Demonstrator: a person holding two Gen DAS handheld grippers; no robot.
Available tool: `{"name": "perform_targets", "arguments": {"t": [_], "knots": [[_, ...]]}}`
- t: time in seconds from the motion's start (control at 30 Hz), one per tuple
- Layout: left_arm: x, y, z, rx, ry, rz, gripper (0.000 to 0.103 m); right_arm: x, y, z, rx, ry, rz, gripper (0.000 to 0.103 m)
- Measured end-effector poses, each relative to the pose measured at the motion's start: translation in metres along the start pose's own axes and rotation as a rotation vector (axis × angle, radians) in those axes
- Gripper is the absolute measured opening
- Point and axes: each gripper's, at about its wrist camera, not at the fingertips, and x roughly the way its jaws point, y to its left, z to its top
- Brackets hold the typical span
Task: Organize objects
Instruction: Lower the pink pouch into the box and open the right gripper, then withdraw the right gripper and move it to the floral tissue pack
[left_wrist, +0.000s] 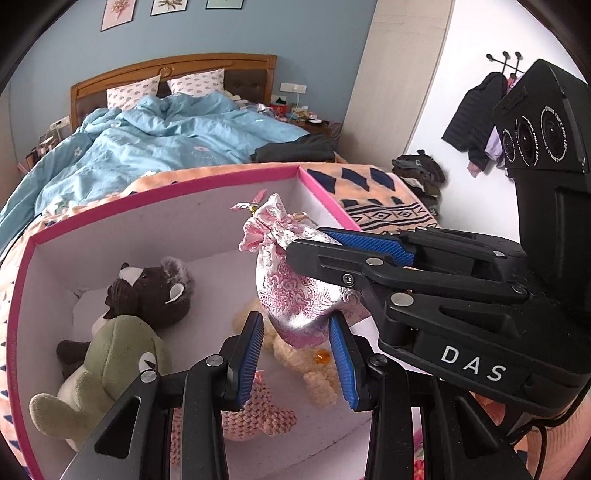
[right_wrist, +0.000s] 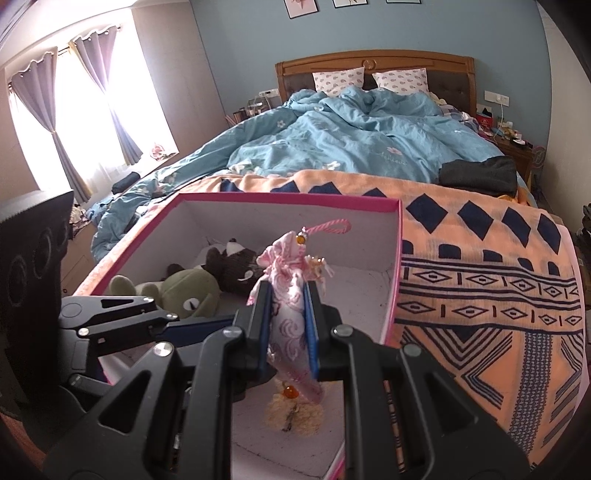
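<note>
Pink brocade pouch (right_wrist: 291, 314) pinched by right gripper (right_wrist: 288, 314) above pink-rimmed box (right_wrist: 288, 201)

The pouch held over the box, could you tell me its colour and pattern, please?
The pouch is silvery white with pink swirls, clearest in the left wrist view.

A wooden headboard (right_wrist: 375, 61) stands at twelve o'clock against the blue wall (right_wrist: 240, 40), with two patterned pillows (right_wrist: 338, 81) leaning on it. A rumpled blue duvet (right_wrist: 332, 140) covers the bed, and an orange blanket (right_wrist: 480, 266) with dark diamonds lies at three o'clock. Purple curtains (right_wrist: 107, 92) hang at ten o'clock. From the left wrist, dark jackets (left_wrist: 469, 118) hang on a rack at two o'clock.
</note>
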Motion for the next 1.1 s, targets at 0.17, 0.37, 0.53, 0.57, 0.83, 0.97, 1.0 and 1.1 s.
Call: {"name": "perform_targets", "arguments": {"t": [0.17,0.37,0.53,0.57,0.83,0.97,1.0,1.1], "knots": [[0.005,0.003,-0.002,-0.004,0.012,0.037,0.037,0.007,-0.003,-0.001,0.007,0.011,-0.035,0.02],[0.0,0.002,-0.003,0.002,-0.01,0.077,0.04,-0.002,-0.005,0.002,0.029,-0.018,-0.065,0.024],[-0.016,0.0,-0.006,-0.005,-0.079,0.081,0.056,-0.01,-0.007,-0.003,0.045,-0.021,-0.051,0.026],[-0.021,-0.001,-0.007,-0.005,-0.095,0.081,0.06,-0.012,-0.006,-0.004,0.04,-0.023,-0.047,0.026],[-0.06,-0.008,-0.025,0.02,-0.225,0.069,0.083,-0.041,0.01,-0.017,0.013,-0.07,0.015,0.034],[-0.076,-0.011,-0.038,0.026,-0.265,0.062,0.09,-0.059,0.018,-0.024,0.01,-0.1,0.045,0.039],[-0.081,-0.013,-0.044,0.029,-0.28,0.065,0.091,-0.066,0.02,-0.027,0.011,-0.11,0.059,0.04],[-0.093,-0.018,-0.06,0.039,-0.303,0.06,0.1,-0.081,0.025,-0.034,0.009,-0.132,0.088,0.043]]}}
